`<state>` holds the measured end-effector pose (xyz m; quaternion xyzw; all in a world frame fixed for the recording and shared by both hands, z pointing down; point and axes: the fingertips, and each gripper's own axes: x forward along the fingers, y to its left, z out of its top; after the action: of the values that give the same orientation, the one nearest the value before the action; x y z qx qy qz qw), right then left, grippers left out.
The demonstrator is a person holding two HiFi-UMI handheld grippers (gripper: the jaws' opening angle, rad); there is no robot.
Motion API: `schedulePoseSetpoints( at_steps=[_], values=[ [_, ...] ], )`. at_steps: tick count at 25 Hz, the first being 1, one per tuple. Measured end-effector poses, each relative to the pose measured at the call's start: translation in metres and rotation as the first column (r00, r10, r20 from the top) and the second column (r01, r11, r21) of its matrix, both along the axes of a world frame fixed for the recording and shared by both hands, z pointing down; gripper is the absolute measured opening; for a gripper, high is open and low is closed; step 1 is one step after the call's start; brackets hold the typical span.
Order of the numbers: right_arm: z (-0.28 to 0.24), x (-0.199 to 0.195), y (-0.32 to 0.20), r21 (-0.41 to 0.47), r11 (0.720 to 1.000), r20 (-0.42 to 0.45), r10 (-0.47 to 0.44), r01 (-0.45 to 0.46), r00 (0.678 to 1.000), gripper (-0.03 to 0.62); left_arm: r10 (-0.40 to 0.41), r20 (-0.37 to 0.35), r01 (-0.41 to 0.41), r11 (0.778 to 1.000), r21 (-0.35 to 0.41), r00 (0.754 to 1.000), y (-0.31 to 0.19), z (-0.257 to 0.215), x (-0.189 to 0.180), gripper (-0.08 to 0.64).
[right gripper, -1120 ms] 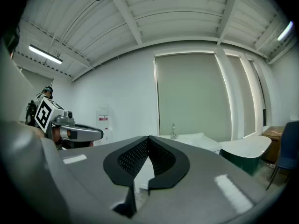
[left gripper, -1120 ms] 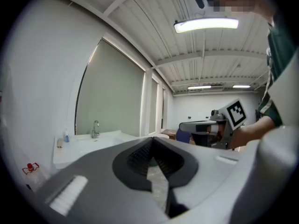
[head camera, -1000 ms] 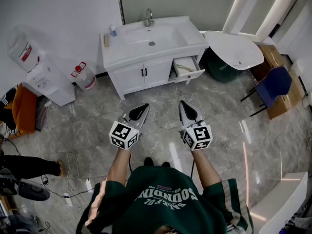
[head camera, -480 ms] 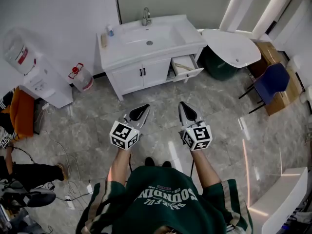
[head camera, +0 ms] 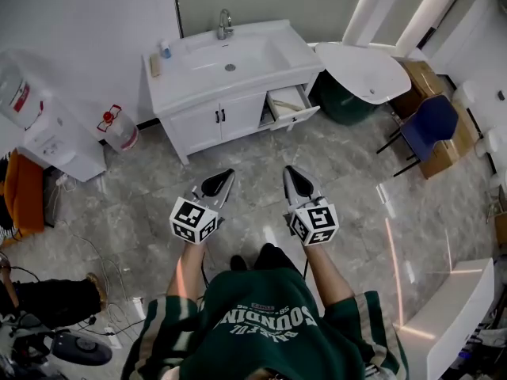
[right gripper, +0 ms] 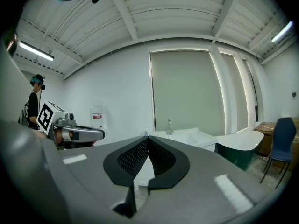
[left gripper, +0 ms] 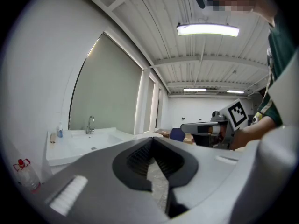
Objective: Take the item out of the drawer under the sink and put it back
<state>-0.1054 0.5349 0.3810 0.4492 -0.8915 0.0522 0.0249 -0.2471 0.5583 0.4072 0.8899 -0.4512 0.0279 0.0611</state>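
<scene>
**Item** (head camera: 285, 104): pale and elongated, lying inside the open drawer. It is too small to identify. Neither gripper touches it.

**Drawer** (head camera: 301, 115): white, pulled out from the right end of the sink cabinet, at about 1 o'clock from the person. Nothing else can be made out in it.

**Sink cabinet** (head camera: 198, 125): white, with two shut doors bearing dark handles, just left of the drawer.

**Desk** (head camera: 178, 92): the cabinet's white top, with a sunken basin (head camera: 234, 54) that looks empty. A tap (head camera: 225, 24) stands at the basin's 12 o'clock. A small blue-capped bottle (head camera: 165, 48) stands upright at the basin's 9 o'clock. A small tan object (head camera: 155, 65) lies just beside the bottle.

**Left gripper** (head camera: 227, 173): held over the floor and pointed toward the cabinet at 12 o'clock, well apart from the drawer. The jaws are together with nothing between them.

**Right gripper** (head camera: 288, 170): beside the left gripper at its 3 o'clock, not touching it. The jaws are together and empty.

**Floor** (head camera: 348, 172): grey marbled tile.

**Water jug** (head camera: 117, 129): clear with a red handle, standing on the floor at the cabinet's 9 o'clock.

**Water dispenser** (head camera: 55, 137): white, further toward 9 o'clock, carrying an upturned bottle (head camera: 12, 93).

**Oval top** (head camera: 360, 70): white, at the drawer's 2 o'clock, sitting over a dark green base (head camera: 341, 105).

**Chair** (head camera: 426, 125): blue, at the oval top's 4 o'clock.

**Cardboard boxes** (head camera: 422, 77): near the chair.
</scene>
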Motion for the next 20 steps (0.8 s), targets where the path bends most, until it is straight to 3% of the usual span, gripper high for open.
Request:
schedulePoseSetpoints(
  at_steps=[10,20],
  values=[
    [0.016,0.01,-0.056,-0.024,1.0,0.013,0.021,-0.02,1.0,0.002,0.017,0.005,-0.017,0.999,-0.032,1.0,-0.056,0.016,0.009,0.049],
    [0.024,0.04,-0.199,-0.042,0.999,0.028,0.019,-0.018,0.999,0.002,0.023,0.018,-0.022,0.999,-0.047,1.0,-0.195,0.022,0.039,0.049]
  ],
)
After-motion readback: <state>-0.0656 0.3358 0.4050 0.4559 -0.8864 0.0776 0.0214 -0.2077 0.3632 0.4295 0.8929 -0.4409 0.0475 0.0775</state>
